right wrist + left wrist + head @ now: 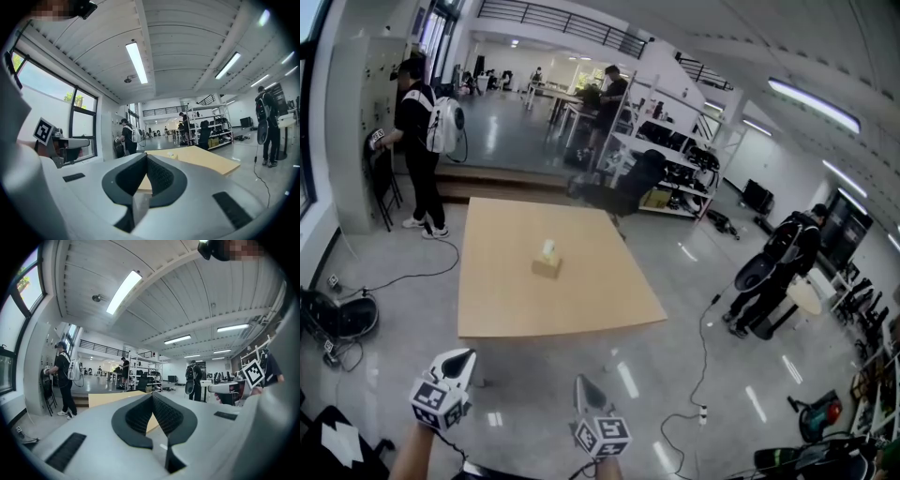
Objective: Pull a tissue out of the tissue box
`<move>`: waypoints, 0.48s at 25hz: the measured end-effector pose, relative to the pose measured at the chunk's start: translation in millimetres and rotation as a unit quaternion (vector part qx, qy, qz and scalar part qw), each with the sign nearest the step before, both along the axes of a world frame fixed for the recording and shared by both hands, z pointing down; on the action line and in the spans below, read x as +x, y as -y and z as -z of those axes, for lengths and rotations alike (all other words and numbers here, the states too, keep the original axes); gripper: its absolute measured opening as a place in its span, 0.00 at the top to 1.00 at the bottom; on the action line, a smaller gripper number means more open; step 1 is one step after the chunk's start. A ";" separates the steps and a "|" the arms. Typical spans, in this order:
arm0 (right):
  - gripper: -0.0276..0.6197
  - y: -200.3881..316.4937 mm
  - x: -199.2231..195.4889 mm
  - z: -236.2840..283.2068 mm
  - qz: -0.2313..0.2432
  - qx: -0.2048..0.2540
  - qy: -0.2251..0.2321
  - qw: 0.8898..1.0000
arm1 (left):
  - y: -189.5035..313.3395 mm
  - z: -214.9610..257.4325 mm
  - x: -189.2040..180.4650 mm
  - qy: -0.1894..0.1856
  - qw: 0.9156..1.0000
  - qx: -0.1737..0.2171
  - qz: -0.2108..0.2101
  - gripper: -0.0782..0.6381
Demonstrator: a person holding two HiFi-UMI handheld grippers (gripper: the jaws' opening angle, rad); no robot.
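Note:
A small tan tissue box (547, 267) stands near the middle of the low wooden table (609, 291), with a white tissue (549, 247) sticking up from it. Both grippers are held over the floor well short of the table's near edge. My left gripper (465, 357) is at the bottom left, its jaws shut and empty (152, 397). My right gripper (584, 382) is beside it, jaws also shut on nothing (145, 157). In the right gripper view the tissue box (172, 154) shows as a small shape on the table beyond the jaws. The left gripper view shows only the table's edge (108, 398).
A person with a white backpack (420, 141) stands at lockers at the far left. Another person (778, 267) stands on the right by a small round table. Metal shelves (670, 155) and a black chair (628, 186) lie behind the table. Cables (703, 375) run over the floor.

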State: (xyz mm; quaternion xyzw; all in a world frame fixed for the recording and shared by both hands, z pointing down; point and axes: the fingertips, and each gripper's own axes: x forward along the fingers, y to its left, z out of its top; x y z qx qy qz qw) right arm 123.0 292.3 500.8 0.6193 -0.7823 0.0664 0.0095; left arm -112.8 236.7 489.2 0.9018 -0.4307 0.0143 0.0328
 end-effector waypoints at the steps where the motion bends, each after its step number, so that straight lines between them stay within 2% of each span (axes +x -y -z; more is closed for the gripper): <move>1: 0.94 0.2 3.4 0.5 0.000 0.001 0.000 1.000 | -1.2 1.6 1.8 -0.001 1.000 0.000 0.002 0.88; 12: 0.94 16.2 14.1 -10.1 0.017 -0.010 0.001 1.000 | 9.0 0.2 13.1 0.005 1.000 -0.004 0.018 0.88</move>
